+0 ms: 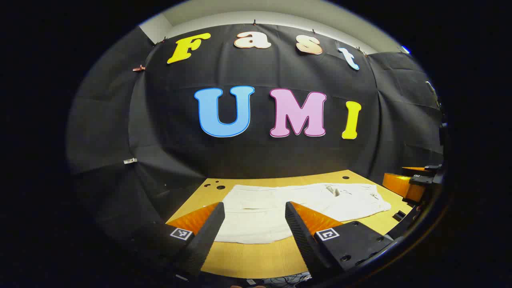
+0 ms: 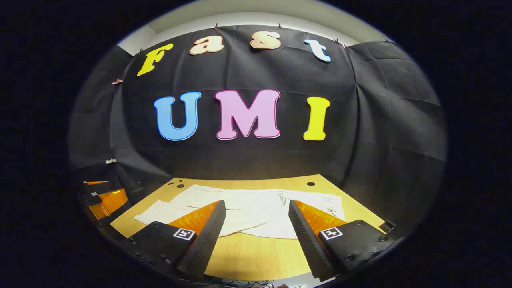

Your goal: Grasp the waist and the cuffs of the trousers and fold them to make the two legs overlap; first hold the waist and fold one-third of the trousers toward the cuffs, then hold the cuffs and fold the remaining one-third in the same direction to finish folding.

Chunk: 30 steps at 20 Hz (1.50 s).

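Trousers: white, plain. Table: yellow-tan wood grain, small dark holes. Booth wall: black cloth.

Your left gripper hangs above the near edge of the wooden table, its two fingers spread wide apart with nothing between them. Past the fingertips you see the white trousers lying flat and spread across the tabletop, stretching from left to right. A few dark holes mark the table's far left corner. At the right edge of your view sits the other gripper, just beside the trousers' right end.
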Motion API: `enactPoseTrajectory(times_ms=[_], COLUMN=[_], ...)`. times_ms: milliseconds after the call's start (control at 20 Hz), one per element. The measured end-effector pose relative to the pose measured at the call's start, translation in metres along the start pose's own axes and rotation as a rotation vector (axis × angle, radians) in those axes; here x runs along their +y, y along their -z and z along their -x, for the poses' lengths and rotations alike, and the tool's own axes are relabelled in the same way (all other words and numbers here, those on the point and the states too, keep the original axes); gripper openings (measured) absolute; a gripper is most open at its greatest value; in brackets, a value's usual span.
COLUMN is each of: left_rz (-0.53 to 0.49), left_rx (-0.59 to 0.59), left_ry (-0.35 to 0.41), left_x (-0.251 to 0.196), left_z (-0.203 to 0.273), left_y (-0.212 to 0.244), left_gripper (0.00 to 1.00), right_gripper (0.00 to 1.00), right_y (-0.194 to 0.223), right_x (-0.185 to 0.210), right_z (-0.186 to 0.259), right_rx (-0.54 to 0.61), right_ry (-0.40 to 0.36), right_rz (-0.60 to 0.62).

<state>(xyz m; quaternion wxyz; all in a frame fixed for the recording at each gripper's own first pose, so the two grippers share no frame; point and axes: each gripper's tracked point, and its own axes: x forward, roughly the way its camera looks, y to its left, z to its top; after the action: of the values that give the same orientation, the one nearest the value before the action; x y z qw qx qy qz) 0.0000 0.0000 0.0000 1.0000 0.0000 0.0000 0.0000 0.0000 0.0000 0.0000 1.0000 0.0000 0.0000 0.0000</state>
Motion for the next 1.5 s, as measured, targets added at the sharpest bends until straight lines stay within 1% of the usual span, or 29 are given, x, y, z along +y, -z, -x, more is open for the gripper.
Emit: enactPoseTrajectory(times_ms=[200,350,750,900,1000,1100,1200,1250,1400,1450,1500], left_rz=[0.002,0.017,0.004,0.021,-0.008,-0.025,0.013,0.029,-0.001,-0.013,-0.01], left_rx=[0.014,0.02,0.03,0.016,0.006,0.0,0.013,0.01,0.022,0.028,0.041], left_ry=[0.001,-0.007,-0.041,-0.025,-0.032,-0.041,0.008,0.018,-0.007,-0.011,-0.016], left_x=[0.004,0.007,0.019,0.015,0.016,0.018,0.006,0.002,0.002,-0.003,-0.006], left_z=[-0.002,-0.003,-0.001,-0.003,-0.007,-0.013,-0.015,-0.017,-0.027,-0.032,-0.035], left_y=[0.005,0.008,0.014,0.01,0.009,0.007,0.005,0.003,0.005,0.004,0.004], left_gripper=[0.96,0.96,0.96,0.96,0.96,0.96,0.96,0.96,0.96,0.96,0.96], right_gripper=[0.97,0.97,0.97,0.97,0.97,0.97,0.98,0.97,0.98,0.98,0.98], right_y=[-0.005,-0.005,0.005,0.007,0.009,0.011,0.018,0.02,0.022,0.027,0.031], right_x=[0.013,0.017,0.01,0.007,0.004,-0.003,-0.013,-0.022,-0.051,-0.072,-0.083], right_z=[0.0,-0.002,-0.012,-0.017,-0.021,-0.028,-0.033,-0.035,-0.048,-0.059,-0.066], right_rx=[-0.01,-0.013,0.015,0.012,0.009,0.013,0.028,0.036,0.052,0.067,0.081], right_ry=[-0.03,-0.047,-0.04,-0.042,-0.046,-0.048,-0.049,-0.04,-0.019,-0.018,-0.024], right_rz=[0.049,0.052,0.023,0.026,0.041,0.061,0.076,0.088,0.136,0.188,0.222])
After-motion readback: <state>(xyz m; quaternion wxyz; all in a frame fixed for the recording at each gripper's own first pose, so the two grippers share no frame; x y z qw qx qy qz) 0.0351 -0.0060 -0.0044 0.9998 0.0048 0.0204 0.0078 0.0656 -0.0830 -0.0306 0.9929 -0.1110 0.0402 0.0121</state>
